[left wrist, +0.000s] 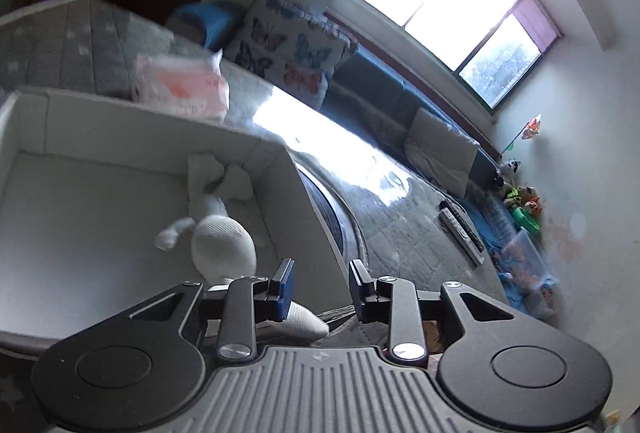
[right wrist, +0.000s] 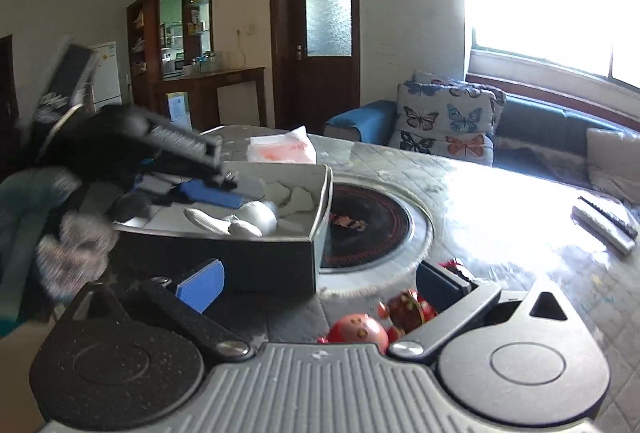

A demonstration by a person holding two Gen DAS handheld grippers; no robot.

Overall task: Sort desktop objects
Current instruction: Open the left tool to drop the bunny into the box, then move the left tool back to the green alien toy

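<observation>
A white knit doll (left wrist: 222, 245) lies inside a box with a white inside (left wrist: 100, 137). My left gripper (left wrist: 322, 291) hangs over the box's near corner, open, with nothing between its pads; one limb of the doll runs under its left finger. In the right wrist view the same box (right wrist: 272, 261) shows a dark outer wall, with the doll (right wrist: 248, 219) in it and the left gripper (right wrist: 224, 185) above it. My right gripper (right wrist: 320, 287) stands wide open just in front of the box. Small red toy figures (right wrist: 360, 331) lie on the table below its jaws, untouched.
A pink tissue pack (right wrist: 280, 149) lies behind the box. A round black hob (right wrist: 368, 225) is sunk into the quilted table top. Remote controls (right wrist: 604, 225) lie at the table's far right. A sofa with a butterfly cushion (right wrist: 444, 121) stands beyond, under the window.
</observation>
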